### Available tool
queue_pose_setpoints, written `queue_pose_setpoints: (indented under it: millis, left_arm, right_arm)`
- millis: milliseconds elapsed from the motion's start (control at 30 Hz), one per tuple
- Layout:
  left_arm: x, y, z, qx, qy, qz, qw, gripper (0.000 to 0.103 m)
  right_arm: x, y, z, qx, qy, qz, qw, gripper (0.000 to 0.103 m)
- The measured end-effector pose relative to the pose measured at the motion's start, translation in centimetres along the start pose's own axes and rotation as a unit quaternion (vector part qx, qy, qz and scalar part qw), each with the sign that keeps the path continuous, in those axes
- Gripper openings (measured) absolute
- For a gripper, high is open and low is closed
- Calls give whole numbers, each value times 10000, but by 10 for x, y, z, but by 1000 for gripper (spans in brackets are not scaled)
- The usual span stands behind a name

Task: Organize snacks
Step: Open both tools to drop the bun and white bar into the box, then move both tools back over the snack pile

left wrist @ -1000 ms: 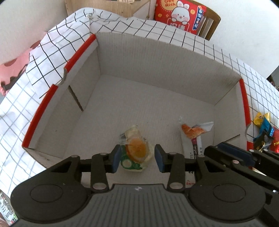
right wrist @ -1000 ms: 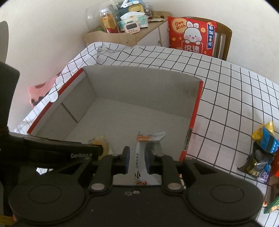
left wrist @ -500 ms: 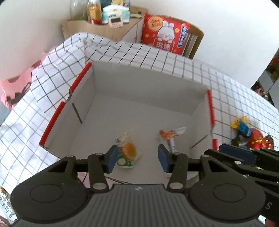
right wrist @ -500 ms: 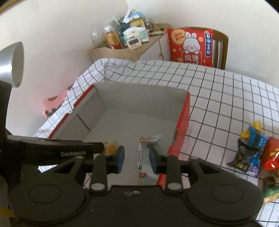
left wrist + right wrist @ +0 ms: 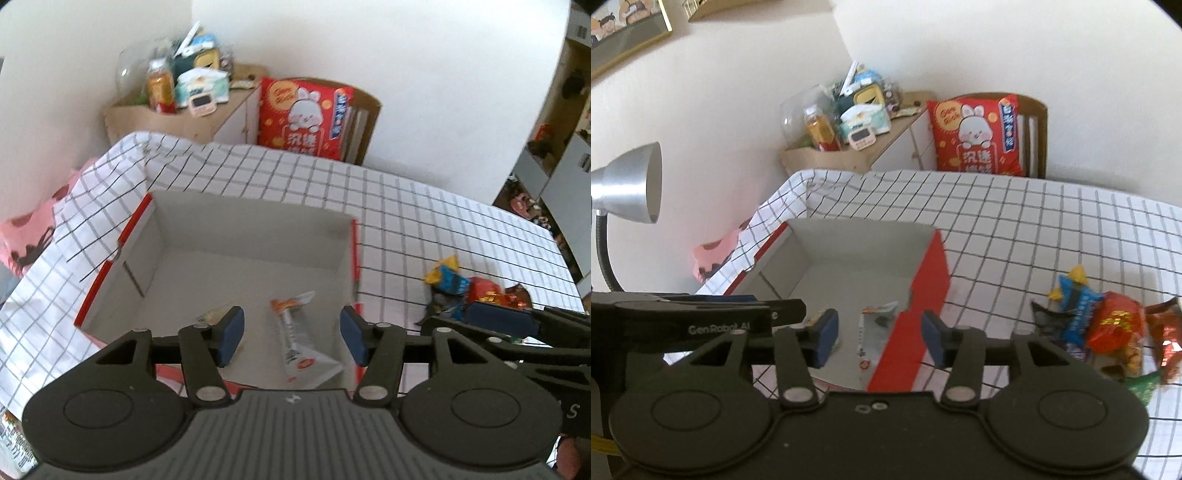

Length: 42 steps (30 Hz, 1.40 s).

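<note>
The left gripper [image 5: 291, 341] hides most of a small packet [image 5: 211, 316]; both it and the right gripper [image 5: 875, 341], just opening, hold nothing above the box [image 5: 929, 280].

A white tablecloth [image 5: 424, 206] with a black grid covers the table. Behind it a wooden chair [image 5: 1036, 136] holds a red cushion [image 5: 977, 138] printed with a white rabbit. Beside the chair, a low cabinet [image 5: 871, 151] carries a drink bottle [image 5: 820, 129], a tissue pack [image 5: 866, 118] and a small timer [image 5: 862, 138]. A silver desk lamp [image 5: 631, 188] stands at left, and a framed picture [image 5: 624, 29] hangs on the wall.
</note>
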<state>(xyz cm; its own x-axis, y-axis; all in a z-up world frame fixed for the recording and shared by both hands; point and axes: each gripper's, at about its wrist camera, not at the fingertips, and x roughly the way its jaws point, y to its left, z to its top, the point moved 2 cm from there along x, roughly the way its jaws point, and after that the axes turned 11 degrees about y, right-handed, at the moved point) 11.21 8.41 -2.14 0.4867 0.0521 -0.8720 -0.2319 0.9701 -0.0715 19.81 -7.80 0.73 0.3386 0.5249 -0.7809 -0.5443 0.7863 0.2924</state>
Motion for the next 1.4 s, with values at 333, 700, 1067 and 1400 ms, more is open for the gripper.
queue_pose_setpoints:
  millis: [333, 700, 1067, 1400]
  left_arm:
    - [-17, -56, -13, 296, -267, -180, 9990, 67]
    - [-16, -118, -26, 550, -446, -366, 9968, 72]
    - [11, -161, -32, 544, -248, -571, 9966, 76]
    - [50, -197, -28, 681, -60, -507, 9964, 76]
  right_arm:
    - [-49, -32, -19, -4, -413, -184, 9990, 80]
    - [-85, -90, -46, 251, -695, -572, 9956, 94]
    - [-100, -149, -72, 331, -834, -952, 9914, 103]
    - [-94, -206, -68, 216, -670, -1299, 9890, 103]
